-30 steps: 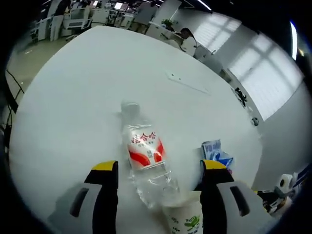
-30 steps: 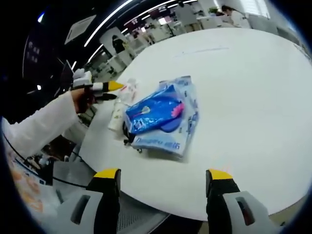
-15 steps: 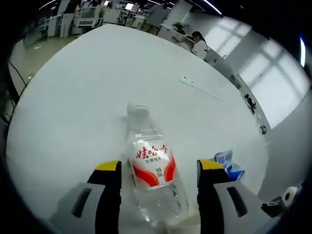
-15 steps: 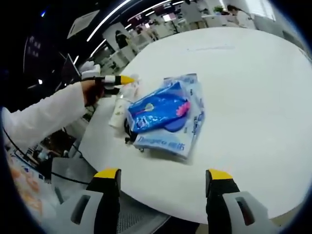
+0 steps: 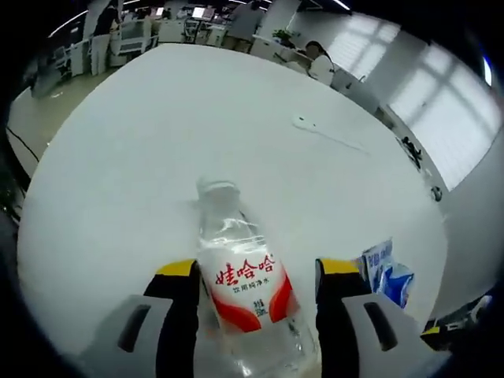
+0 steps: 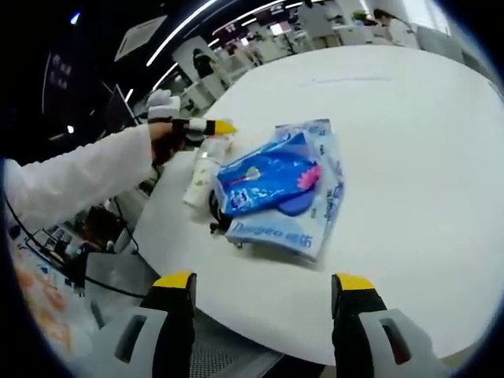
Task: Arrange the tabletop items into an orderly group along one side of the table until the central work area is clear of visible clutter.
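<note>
The left gripper (image 5: 248,272) has advanced over the last second: the water bottle (image 5: 246,287), previously ahead of the jaws, now lies between them — jaws spread, contact not confirmed. A pick-up toward the table's (image 5: 157,126) edge looks imminent. The bottle is clear ribbed plastic on its side, red-and-white label up, neck pointing away. The right gripper (image 6: 264,283) hangs open and empty short of the glossy blue packets (image 6: 276,193) — soft, crinkled film, stacked near the rim.
</note>
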